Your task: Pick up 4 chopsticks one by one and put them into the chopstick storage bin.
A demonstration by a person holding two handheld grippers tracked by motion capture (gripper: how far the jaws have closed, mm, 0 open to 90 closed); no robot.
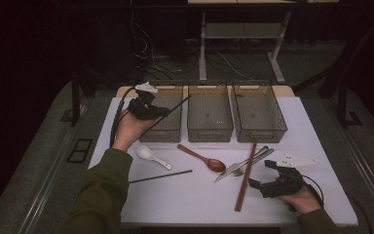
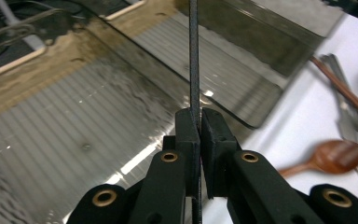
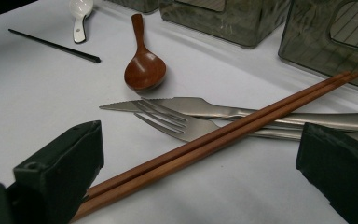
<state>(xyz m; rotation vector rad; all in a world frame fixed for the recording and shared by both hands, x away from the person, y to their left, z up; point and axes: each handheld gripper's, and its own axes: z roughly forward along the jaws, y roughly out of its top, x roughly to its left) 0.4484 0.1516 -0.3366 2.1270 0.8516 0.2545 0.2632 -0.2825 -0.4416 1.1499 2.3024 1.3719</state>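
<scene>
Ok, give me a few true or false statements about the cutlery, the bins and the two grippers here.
1. The left gripper is shut on a black chopstick. True.
2. The wooden spoon lies inside the middle bin. False: it lies on the table, in front of the bins.
3. The right gripper is open, with the brown chopsticks between its jaws. True.
4. The brown chopsticks lie under the fork and knife. False: they cross over them.
5. A second black chopstick lies on the table. True.
</scene>
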